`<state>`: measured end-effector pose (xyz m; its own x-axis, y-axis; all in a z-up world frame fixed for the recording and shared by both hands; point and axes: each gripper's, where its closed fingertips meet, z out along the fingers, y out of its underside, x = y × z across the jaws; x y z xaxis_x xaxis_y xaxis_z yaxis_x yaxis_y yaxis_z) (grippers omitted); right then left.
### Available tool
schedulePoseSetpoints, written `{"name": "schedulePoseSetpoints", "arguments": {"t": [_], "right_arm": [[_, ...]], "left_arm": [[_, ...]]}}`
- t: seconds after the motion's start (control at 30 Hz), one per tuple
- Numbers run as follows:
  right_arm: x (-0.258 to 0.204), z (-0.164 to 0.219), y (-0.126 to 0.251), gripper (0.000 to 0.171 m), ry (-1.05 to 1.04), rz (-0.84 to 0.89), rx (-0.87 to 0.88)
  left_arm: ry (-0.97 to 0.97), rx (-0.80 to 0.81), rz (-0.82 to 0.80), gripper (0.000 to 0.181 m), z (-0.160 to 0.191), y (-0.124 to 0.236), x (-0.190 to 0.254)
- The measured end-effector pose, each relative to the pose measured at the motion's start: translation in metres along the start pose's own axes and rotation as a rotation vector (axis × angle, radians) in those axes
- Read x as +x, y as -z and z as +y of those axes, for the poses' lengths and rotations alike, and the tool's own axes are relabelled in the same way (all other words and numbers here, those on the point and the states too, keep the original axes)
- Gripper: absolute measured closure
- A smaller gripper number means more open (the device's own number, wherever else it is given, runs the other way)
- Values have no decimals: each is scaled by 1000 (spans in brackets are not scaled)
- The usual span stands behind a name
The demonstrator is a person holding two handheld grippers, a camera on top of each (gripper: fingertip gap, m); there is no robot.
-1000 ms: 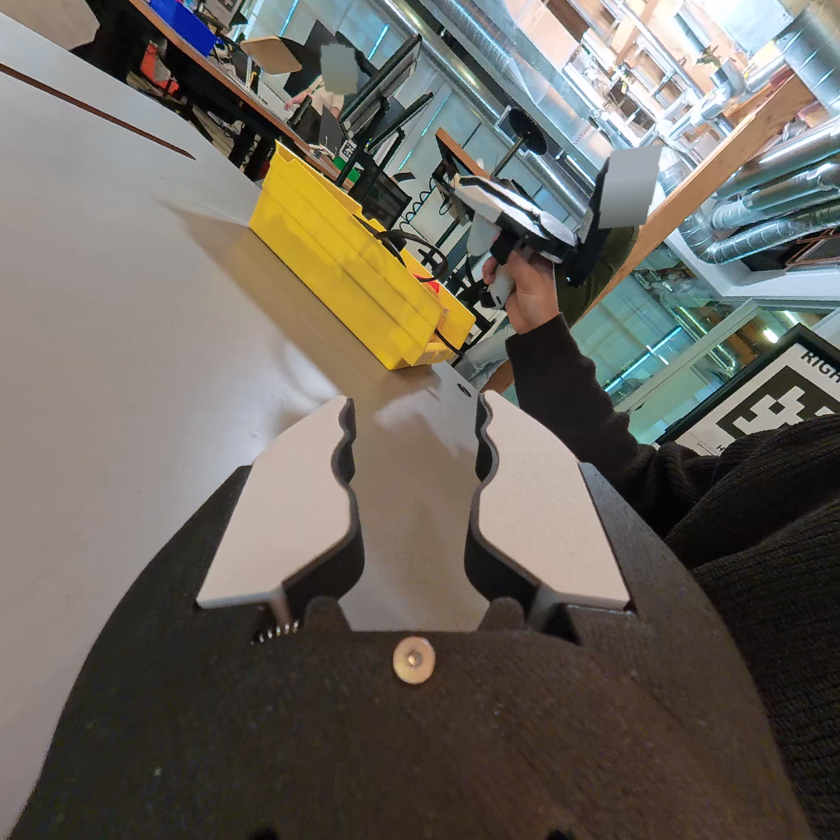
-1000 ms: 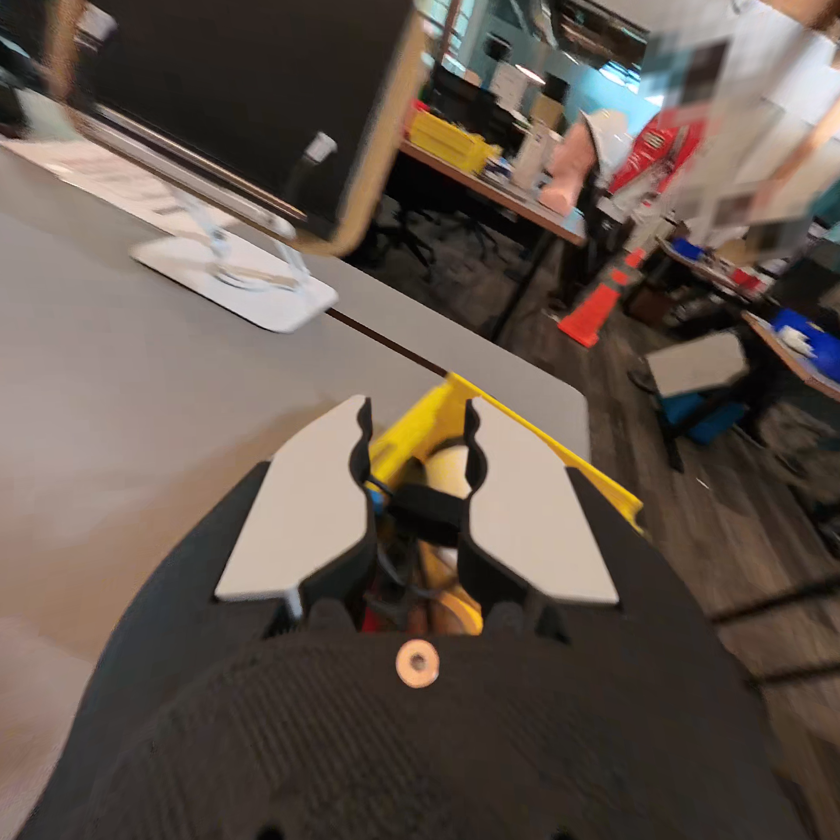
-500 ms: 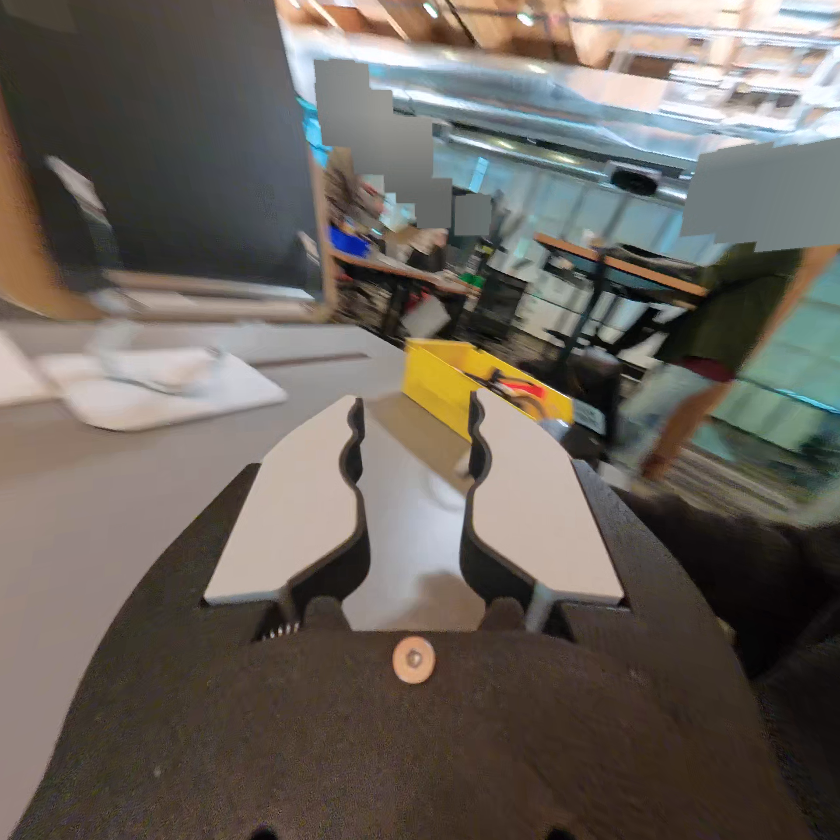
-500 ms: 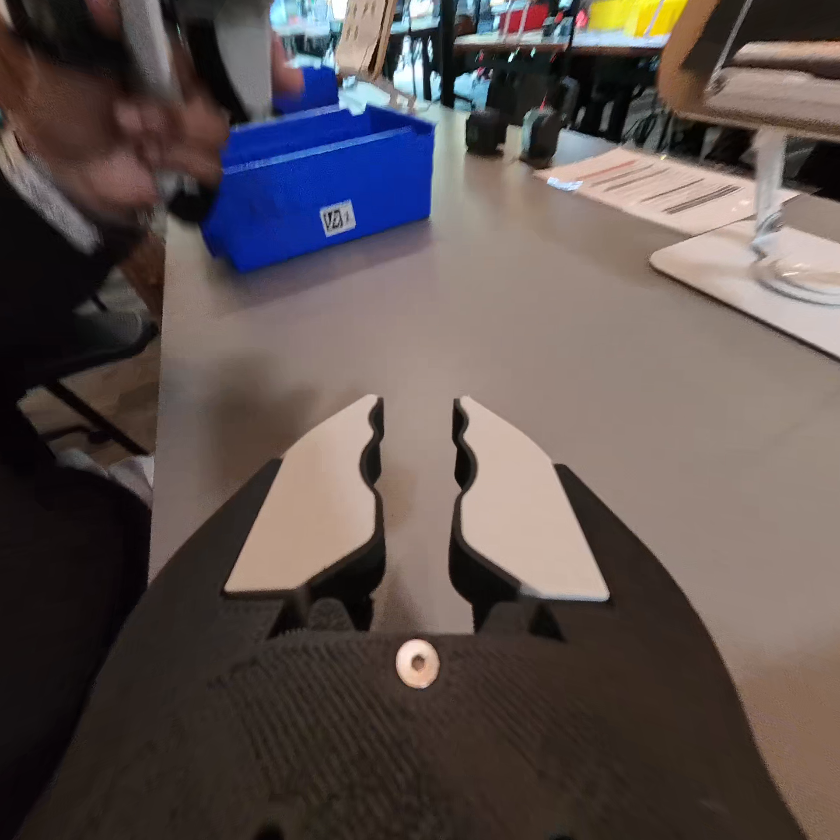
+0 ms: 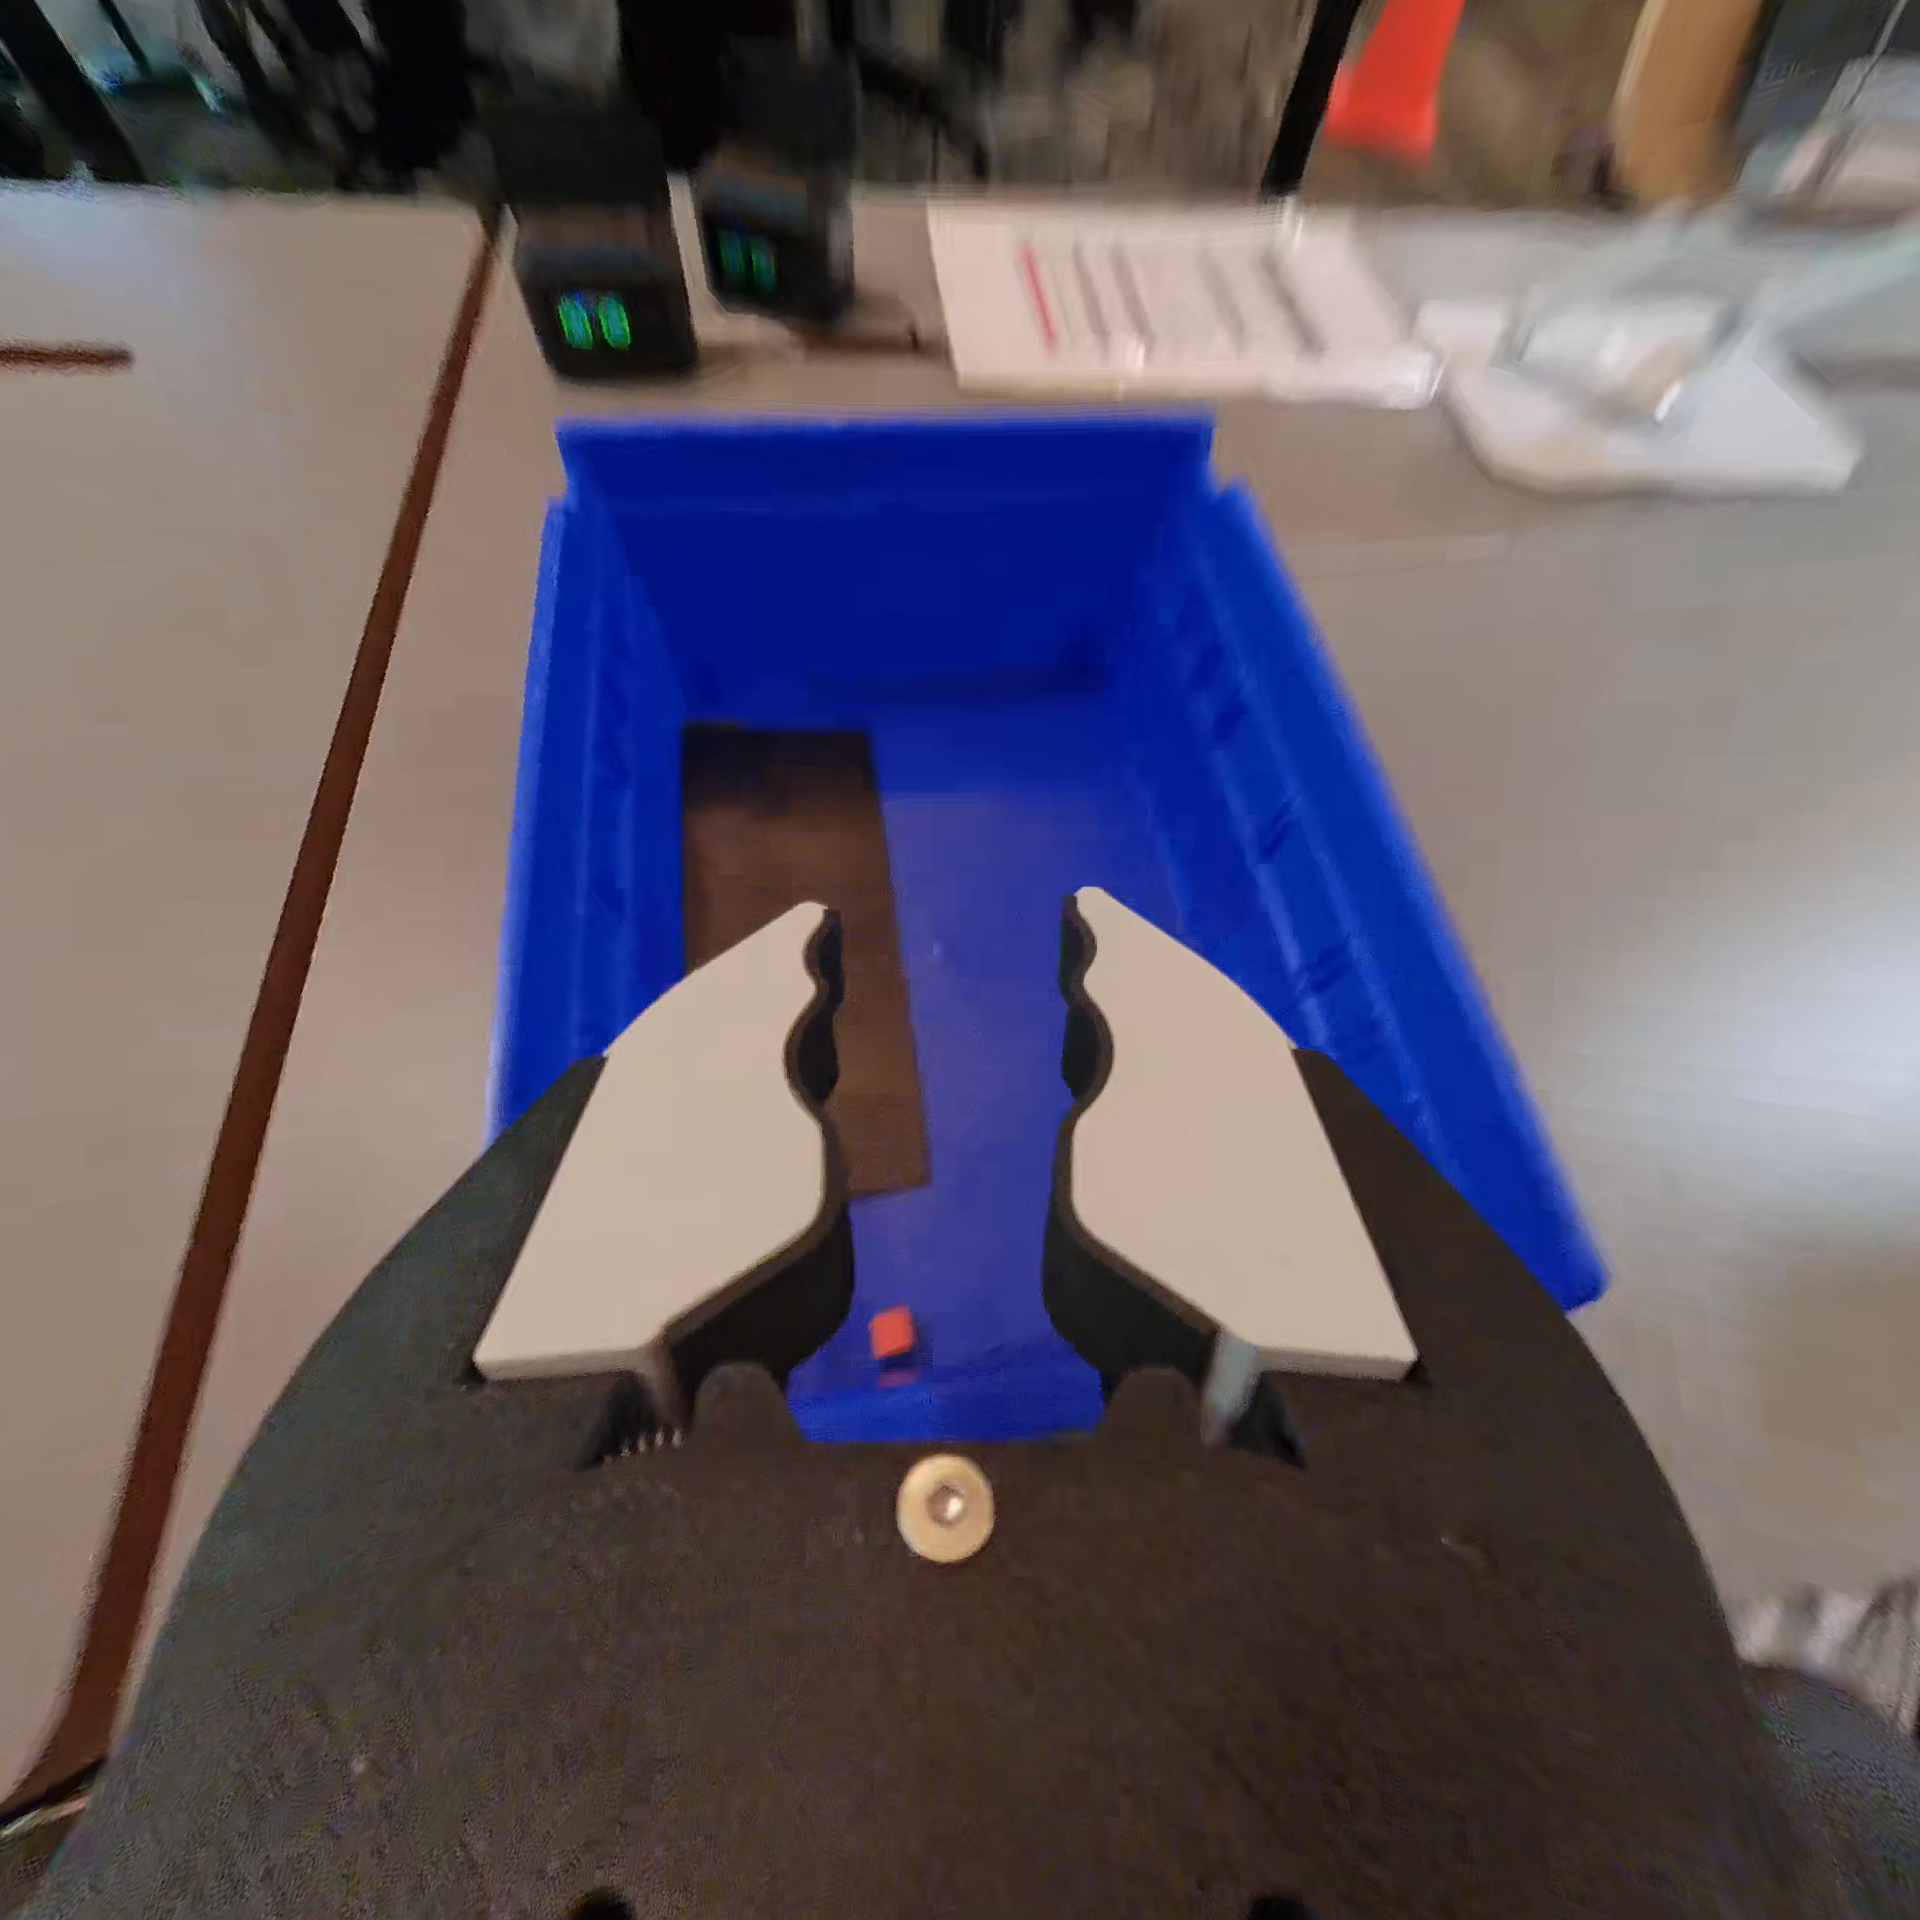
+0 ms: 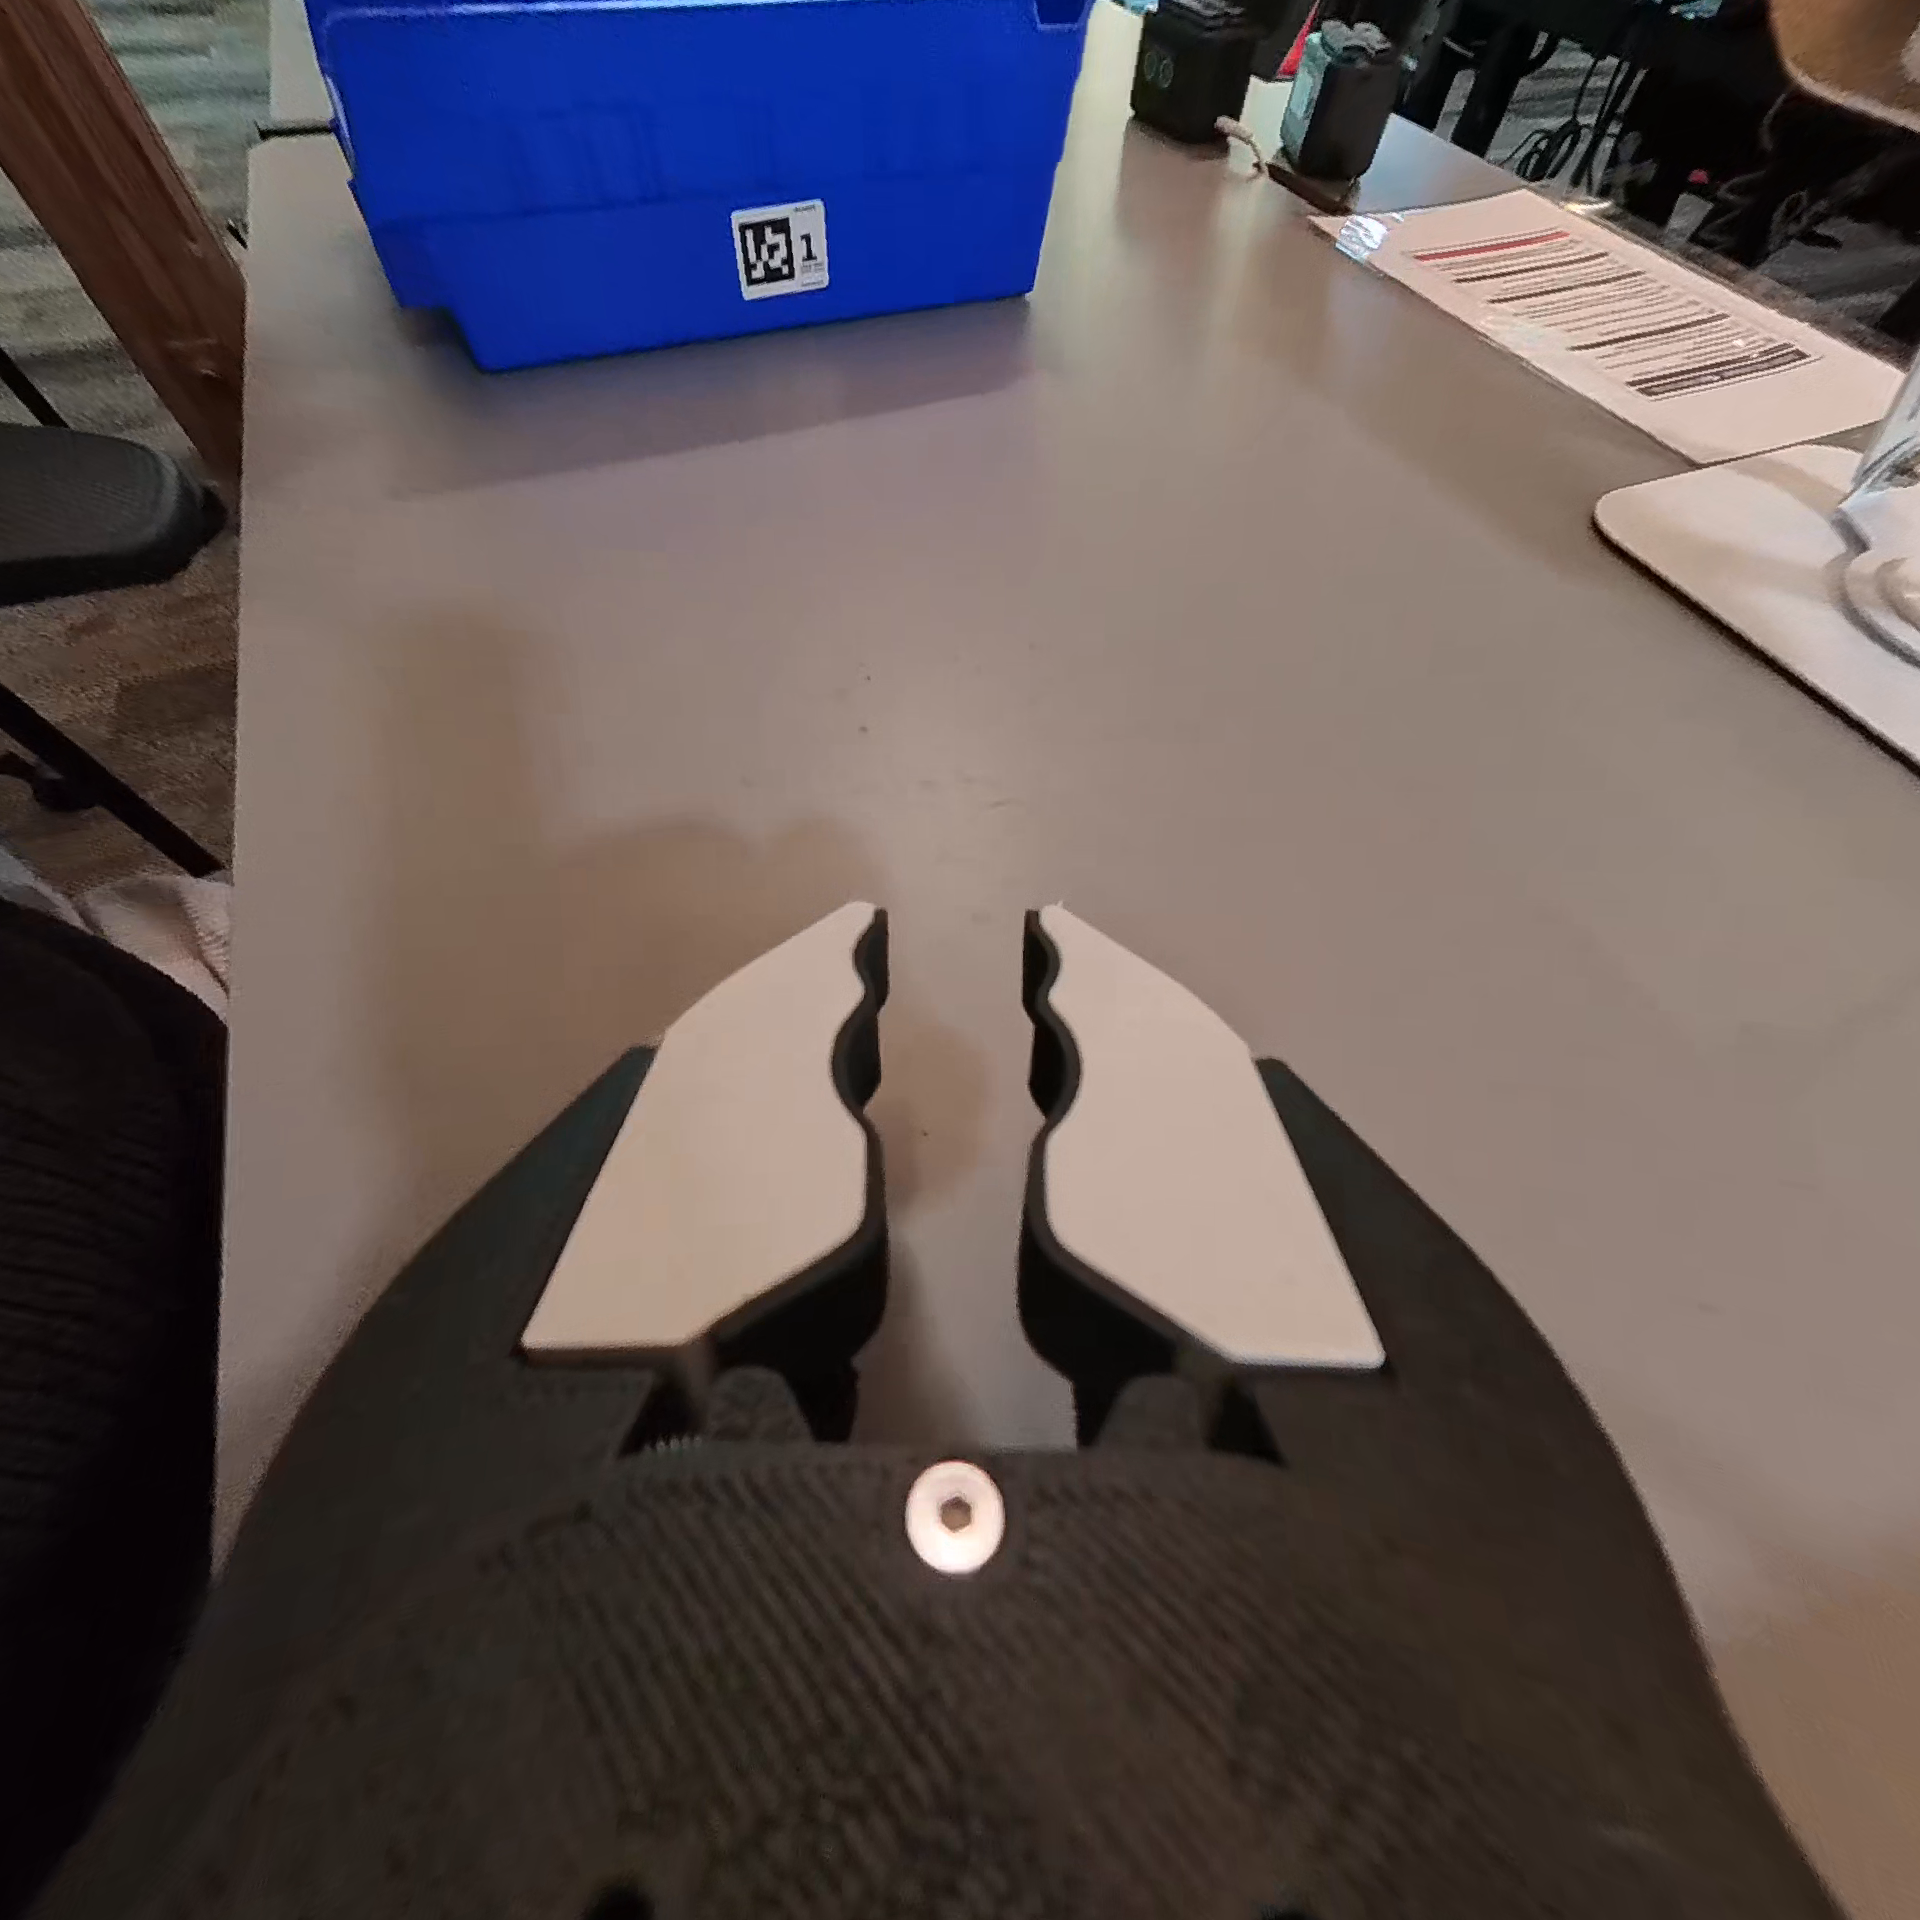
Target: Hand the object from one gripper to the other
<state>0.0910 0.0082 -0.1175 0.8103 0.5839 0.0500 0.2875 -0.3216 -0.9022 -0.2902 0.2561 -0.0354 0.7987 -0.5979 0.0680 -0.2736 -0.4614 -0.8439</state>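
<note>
Your left claw point(image 5: 948, 909) hangs released above a blue bin point(image 5: 582, 831), its two grey fingers point(image 5: 707, 1122) parted with nothing between them. Directly below the gap, a small red block point(image 5: 892, 1333) lies on the bin's floor near the front wall. A dark brown flat panel point(image 5: 790, 935) rests along the left side of the bin's floor, partly hidden behind the left finger. Beyond the bin's far wall, two black boxes with green lights point(image 5: 608, 301) stand on the grey desk point(image 5: 1558, 831), with a printed sheet point(image 5: 1164, 301) to their right and a white stand base point(image 5: 1662, 416) farther right, all blurred.

Your right claw point(image 6: 954, 914) is likewise released and holds nothing, its fingers point(image 6: 1164, 1143) apart just over bare desk point(image 6: 1039, 623). It points at the same blue bin point(image 6: 623, 156), well ahead at the far end of the desk, with a white sticker point(image 6: 781, 249) on its near wall. Which object is to be handed over cannot be told; only the red block and the panel show in the bin. To the right lie the printed sheet point(image 6: 1600, 312) and the white stand base point(image 6: 1745, 561); the black boxes point(image 6: 1190, 62) sit behind the bin. A black chair point(image 6: 83, 509) stands off the desk's left edge.
</note>
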Motion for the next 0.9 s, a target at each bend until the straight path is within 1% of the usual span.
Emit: {"name": "schedulePoseSetpoints", "arguments": {"t": [0.03, 0.1, 0.17, 0.2, 0.33, 0.43, 0.5, 0.63, 0.7, 0.73, 0.9], "right_arm": [[-1, 1, -2, 147, 13, 4, -8], [-3, 3, -5, 147, 41, 10, -31], [-4, 5, -9, 147, 68, 18, -57], [-4, 6, -10, 147, 81, 23, -66], [-3, 8, -14, 148, 113, 37, -87], [2, 8, -15, 149, 97, 53, -90], [6, 7, -15, 151, 81, 65, -81], [13, 4, -15, 152, 50, 80, -63], [15, 3, -14, 152, 40, 81, -56], [15, 3, -14, 153, 39, 81, -53], [14, 1, -12, 153, 48, 82, -39]], "left_arm": [[-42, -91, 7, 140, 12, -4, -3], [-133, -323, 38, 139, 39, -10, -8], [-213, -556, 71, 138, 64, -10, -14], [-244, -646, 80, 138, 73, -10, -17], [-315, -949, 128, 144, 107, -15, -24], [-432, -1152, 102, 144, 123, -11, -33], [-431, -1214, 149, 143, 127, -10, -25], [-440, -1341, 180, 147, 141, -2, -23], [-409, -1330, 200, 150, 142, -6, -20], [-403, -1329, 197, 156, 142, -7, -20], [-398, -1312, 182, 155, 143, -9, -23]]}}
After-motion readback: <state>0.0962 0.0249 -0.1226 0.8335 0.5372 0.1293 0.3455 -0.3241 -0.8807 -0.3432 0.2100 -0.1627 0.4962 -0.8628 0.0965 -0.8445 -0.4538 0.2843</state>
